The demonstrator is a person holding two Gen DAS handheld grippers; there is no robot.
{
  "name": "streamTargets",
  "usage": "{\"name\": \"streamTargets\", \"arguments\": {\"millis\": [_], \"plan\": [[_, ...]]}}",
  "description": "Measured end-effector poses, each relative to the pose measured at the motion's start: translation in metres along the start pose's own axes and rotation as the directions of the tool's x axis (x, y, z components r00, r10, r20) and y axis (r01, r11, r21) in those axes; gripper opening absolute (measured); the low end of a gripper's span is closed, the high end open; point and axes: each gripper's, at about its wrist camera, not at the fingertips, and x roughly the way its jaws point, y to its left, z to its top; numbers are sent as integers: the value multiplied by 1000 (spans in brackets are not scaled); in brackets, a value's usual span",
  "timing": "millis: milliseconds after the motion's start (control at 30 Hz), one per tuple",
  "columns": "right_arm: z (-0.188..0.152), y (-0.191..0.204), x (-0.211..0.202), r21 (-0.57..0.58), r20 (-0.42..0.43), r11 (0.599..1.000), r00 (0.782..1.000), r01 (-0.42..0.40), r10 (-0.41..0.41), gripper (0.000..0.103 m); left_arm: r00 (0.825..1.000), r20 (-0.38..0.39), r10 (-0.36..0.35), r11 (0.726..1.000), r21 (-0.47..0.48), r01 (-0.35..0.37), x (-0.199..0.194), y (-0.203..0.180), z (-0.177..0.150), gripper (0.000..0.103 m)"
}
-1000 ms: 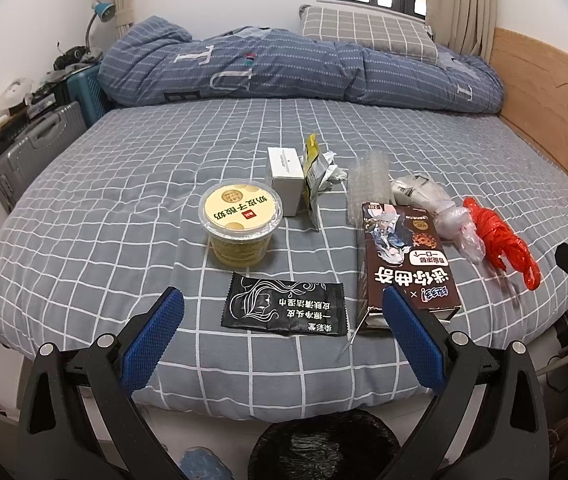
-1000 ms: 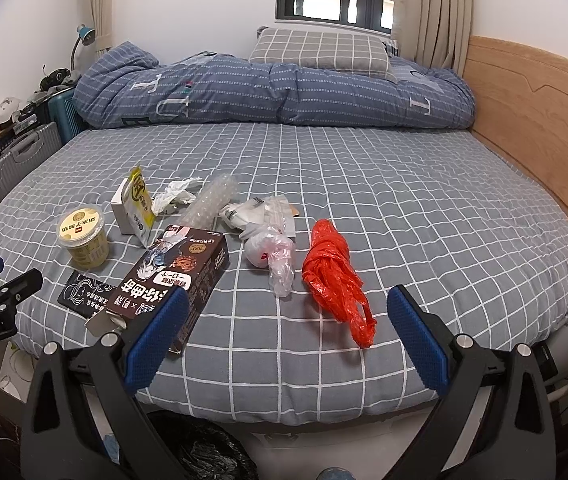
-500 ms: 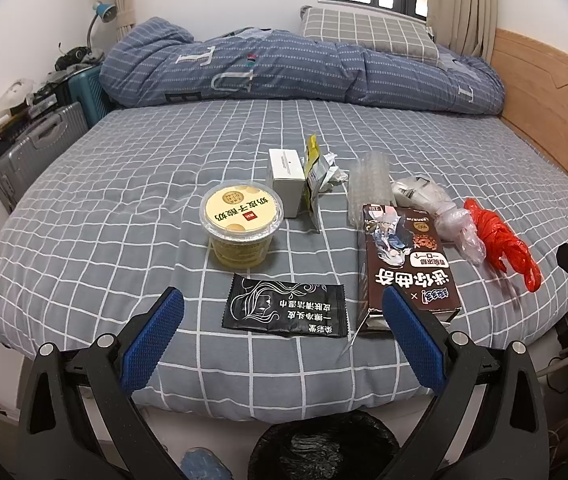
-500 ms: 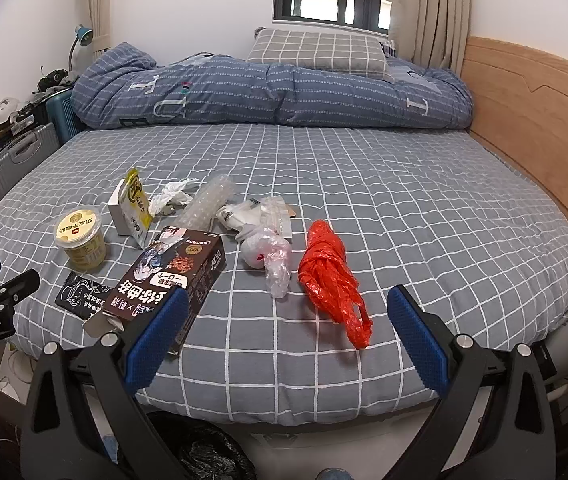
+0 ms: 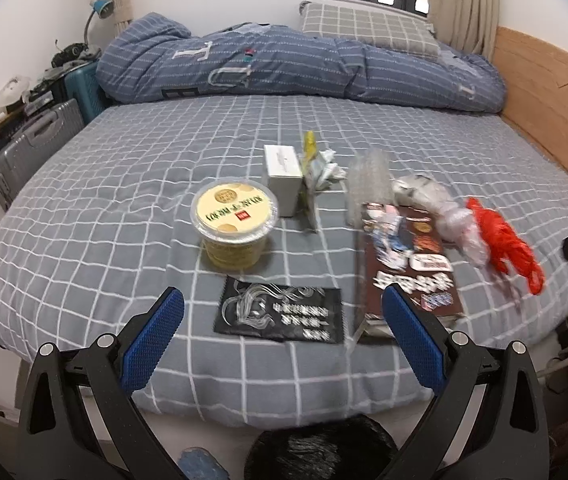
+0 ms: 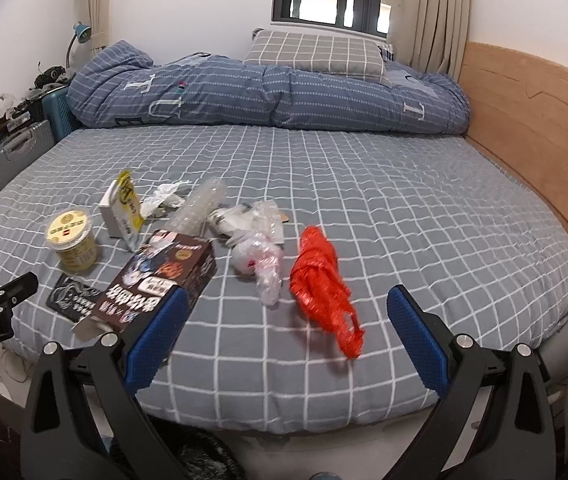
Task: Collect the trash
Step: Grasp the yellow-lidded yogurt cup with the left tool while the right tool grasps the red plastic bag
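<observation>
Trash lies near the bed's front edge: a yellow-lidded cup (image 5: 233,224), a black sachet (image 5: 279,314), a white box (image 5: 281,178), a brown carton (image 5: 408,268), clear plastic wrap (image 6: 257,258) and a red plastic bag (image 6: 322,284). A bin with a black bag (image 5: 320,450) stands on the floor below the bed edge. My left gripper (image 5: 284,334) is open and empty, just short of the sachet. My right gripper (image 6: 288,330) is open and empty, in front of the red bag.
A folded blue duvet (image 5: 284,68) and a checked pillow (image 6: 316,54) lie at the far side of the bed. Suitcases (image 5: 31,144) stand at the left. A wooden headboard (image 6: 532,128) runs along the right.
Both grippers have moved slightly forward toward the bed; the trash looks a little nearer. Both stay open and empty.
</observation>
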Motion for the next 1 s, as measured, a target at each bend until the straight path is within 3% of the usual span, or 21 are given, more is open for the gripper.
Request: {"name": "streamTargets", "arguments": {"millis": [167,333,767,1000], "plan": [[5,-10,24,0,-31,999,999,32,-32,95,998,-24,50,999,-4,-50,35,10,10,97],[5,-17,50,0,-70,998,996,56,-56,95,995,-80,53,997,-50,-58,68,29,18,97],[3,-23,99,36,-145,997,988,68,-62,95,990,-115,83,995,-50,-89,124,40,41,97],[-4,-30,120,86,-188,996,982,38,-21,84,989,-132,70,995,-66,-79,144,43,52,97]]}}
